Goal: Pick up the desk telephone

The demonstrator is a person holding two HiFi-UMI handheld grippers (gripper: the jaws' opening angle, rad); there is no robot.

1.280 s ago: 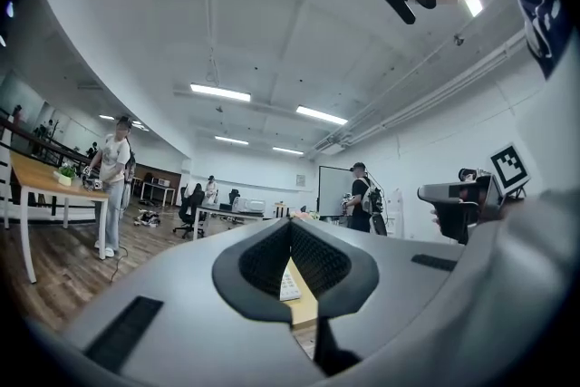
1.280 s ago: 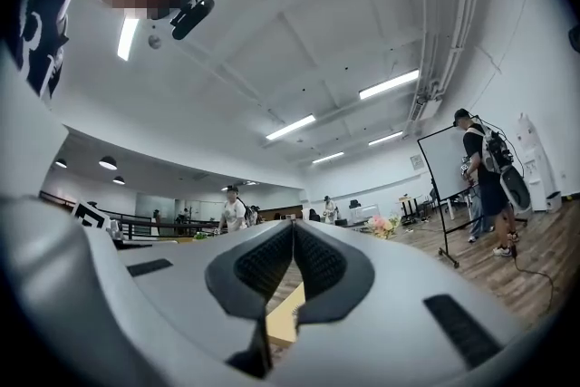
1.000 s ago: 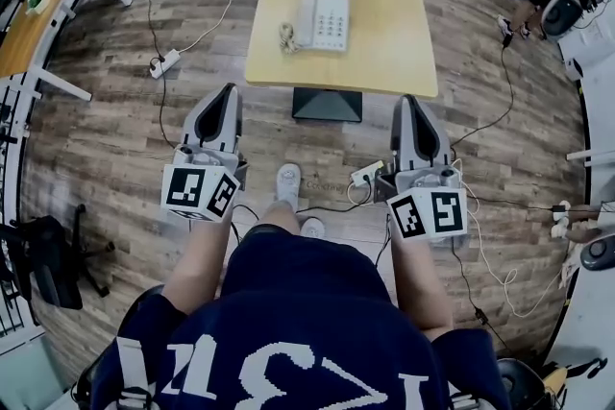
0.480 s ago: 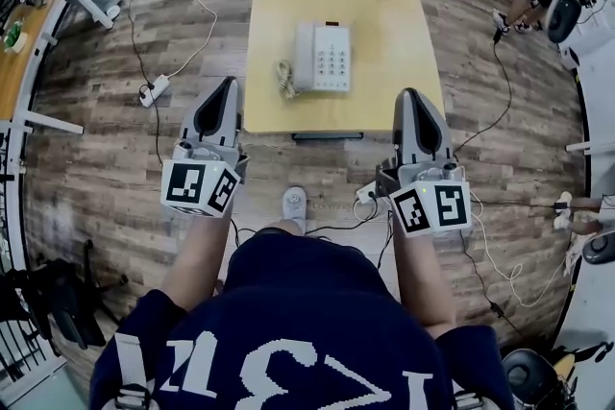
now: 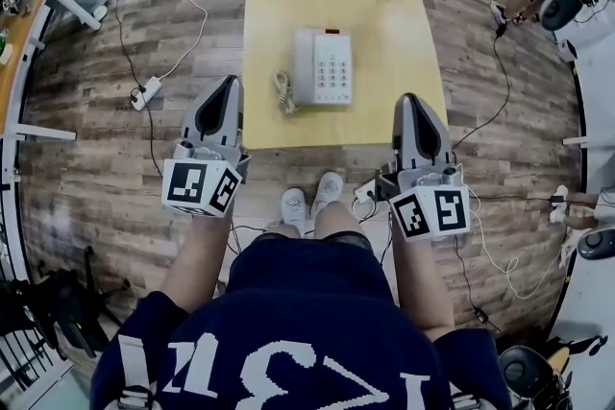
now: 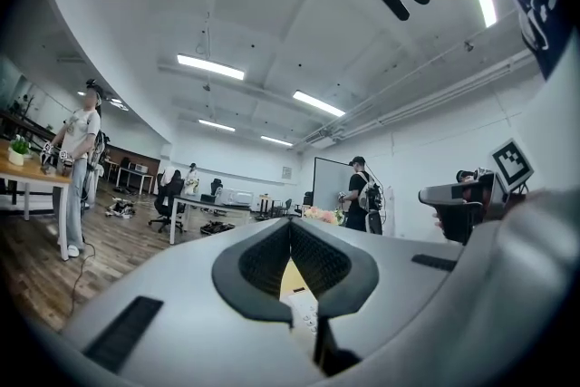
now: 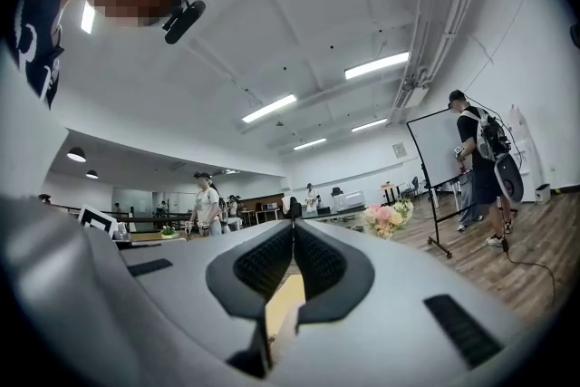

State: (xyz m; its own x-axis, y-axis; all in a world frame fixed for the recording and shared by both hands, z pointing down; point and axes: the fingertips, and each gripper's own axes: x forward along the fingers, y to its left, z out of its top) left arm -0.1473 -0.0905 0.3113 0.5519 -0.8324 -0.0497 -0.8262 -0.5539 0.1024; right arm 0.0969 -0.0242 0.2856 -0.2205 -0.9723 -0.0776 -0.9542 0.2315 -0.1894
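Head view: white plastic desk telephone point(image 5: 322, 65) mid square yellow desk point(image 5: 404, 101), 12 o'clock of claws. Clenched, empty: left claw point(image 5: 223, 96), right claw point(image 5: 416, 110). Phone likely light, rigid, slick; handset point(image 5: 305, 64) may slip off, so pinch body at 3 and 9 o'clock edges.

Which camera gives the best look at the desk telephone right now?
The head view: the whole desk telephone shows from above on the yellow table, keypad and coiled cord included. The left gripper view catches only a sliver of its keypad beyond the shut left claw. The right gripper view shows only tabletop, no phone.
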